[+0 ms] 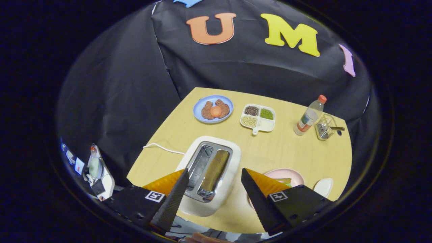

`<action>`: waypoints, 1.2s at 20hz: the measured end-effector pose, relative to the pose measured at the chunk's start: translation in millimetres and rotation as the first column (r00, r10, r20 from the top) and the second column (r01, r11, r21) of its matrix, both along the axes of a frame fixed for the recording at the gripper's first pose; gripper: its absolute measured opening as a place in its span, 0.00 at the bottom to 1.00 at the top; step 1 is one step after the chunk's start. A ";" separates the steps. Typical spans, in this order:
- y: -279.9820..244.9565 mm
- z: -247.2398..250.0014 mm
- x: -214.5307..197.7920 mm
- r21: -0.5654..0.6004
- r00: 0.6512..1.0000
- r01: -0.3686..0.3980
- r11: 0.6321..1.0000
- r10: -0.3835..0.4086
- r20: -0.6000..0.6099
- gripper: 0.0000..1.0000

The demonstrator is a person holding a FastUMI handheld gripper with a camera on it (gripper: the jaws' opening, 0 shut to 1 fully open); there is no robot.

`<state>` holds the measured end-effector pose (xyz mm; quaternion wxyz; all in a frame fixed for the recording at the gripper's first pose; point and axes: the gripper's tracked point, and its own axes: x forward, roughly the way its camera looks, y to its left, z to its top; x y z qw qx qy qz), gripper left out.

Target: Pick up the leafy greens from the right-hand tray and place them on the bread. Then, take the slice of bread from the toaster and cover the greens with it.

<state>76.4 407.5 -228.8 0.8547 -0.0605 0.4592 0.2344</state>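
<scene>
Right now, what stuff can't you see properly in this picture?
- Pink plate: mostly hidden behind one of the open gripper's fingers, so I can't tell whether the greens on it cover the bread.
- White dish: partly hidden by the same finger's mount; contents unseen.
- Bread slice in the toaster: sunk in the slot, top edge showing.
- Divided tray: fillings too small to name.

The right claw finger [266, 199] hides most of the pink plate [293, 175] and its greens [285, 181].
</scene>
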 end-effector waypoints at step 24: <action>-6.4 5.3 6.3 -0.160 0.969 0.154 0.975 -0.181 -0.168 0.12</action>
